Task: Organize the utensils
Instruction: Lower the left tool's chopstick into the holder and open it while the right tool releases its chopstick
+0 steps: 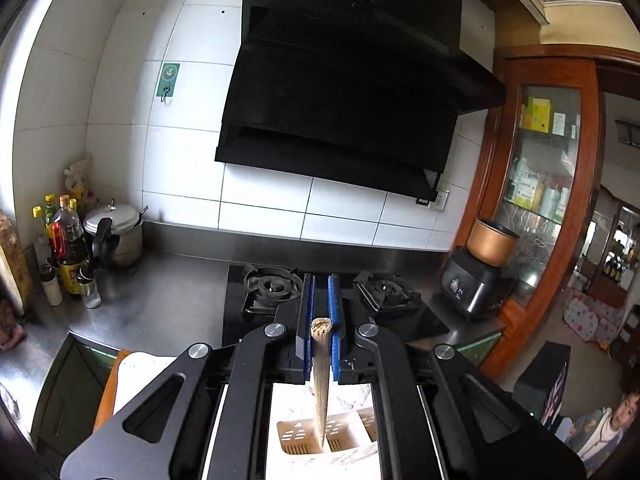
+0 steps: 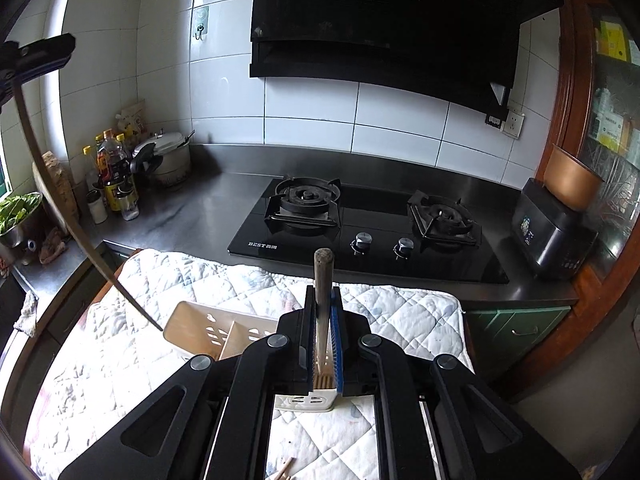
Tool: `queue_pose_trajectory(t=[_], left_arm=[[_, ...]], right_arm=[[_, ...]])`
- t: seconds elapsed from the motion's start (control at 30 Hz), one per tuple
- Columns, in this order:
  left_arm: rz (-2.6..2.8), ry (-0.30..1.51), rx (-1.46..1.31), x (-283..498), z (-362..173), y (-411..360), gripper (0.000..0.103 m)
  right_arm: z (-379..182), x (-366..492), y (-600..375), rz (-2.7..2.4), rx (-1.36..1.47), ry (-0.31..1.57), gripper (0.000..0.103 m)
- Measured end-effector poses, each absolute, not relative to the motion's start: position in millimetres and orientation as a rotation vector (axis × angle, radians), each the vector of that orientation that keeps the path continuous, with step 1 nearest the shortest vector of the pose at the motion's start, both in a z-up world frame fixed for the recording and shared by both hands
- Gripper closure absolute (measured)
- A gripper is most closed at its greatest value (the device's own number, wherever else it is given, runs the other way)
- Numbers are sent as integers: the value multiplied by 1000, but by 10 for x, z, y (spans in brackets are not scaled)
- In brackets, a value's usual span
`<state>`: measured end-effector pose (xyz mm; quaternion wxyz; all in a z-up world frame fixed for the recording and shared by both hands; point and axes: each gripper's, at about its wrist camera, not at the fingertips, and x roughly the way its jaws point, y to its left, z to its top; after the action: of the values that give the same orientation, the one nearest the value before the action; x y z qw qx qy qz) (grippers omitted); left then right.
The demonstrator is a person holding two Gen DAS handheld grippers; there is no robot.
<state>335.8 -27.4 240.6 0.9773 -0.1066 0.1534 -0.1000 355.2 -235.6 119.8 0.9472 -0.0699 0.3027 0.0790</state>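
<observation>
My left gripper [image 1: 321, 280] is shut on a wooden chopstick [image 1: 321, 368], held upright with its tip down in the beige slotted utensil holder [image 1: 298, 438]. In the right wrist view that chopstick [image 2: 44, 168] hangs from the left gripper [image 2: 38, 56] at the upper left, its tip at the holder's [image 2: 200, 324] left end. My right gripper [image 2: 323, 292] is shut on a dark chopstick [image 2: 322, 300], upright, its lower end in the holder's near compartment. The holder lies on a white quilted cloth [image 2: 380, 312].
A black two-burner gas hob [image 2: 360, 232] lies behind the cloth on the steel counter [image 2: 192, 208]. Bottles [image 2: 114, 176] and a pot [image 2: 168, 156] stand at the back left, a black cooker [image 2: 556, 232] at the right. Another chopstick [image 2: 285, 470] lies on the cloth near me.
</observation>
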Motion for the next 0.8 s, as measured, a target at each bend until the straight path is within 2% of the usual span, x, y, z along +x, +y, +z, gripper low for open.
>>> queue_pose_trajectory(t=[0.53, 0.8], left_arm=[[-181, 477, -215, 3972, 1387, -362, 98], [-212, 570, -215, 4087, 1094, -406, 95]], right_arm=[[996, 3600, -2263, 174, -171, 627, 96], [945, 3602, -2287, 167, -179, 628, 96]])
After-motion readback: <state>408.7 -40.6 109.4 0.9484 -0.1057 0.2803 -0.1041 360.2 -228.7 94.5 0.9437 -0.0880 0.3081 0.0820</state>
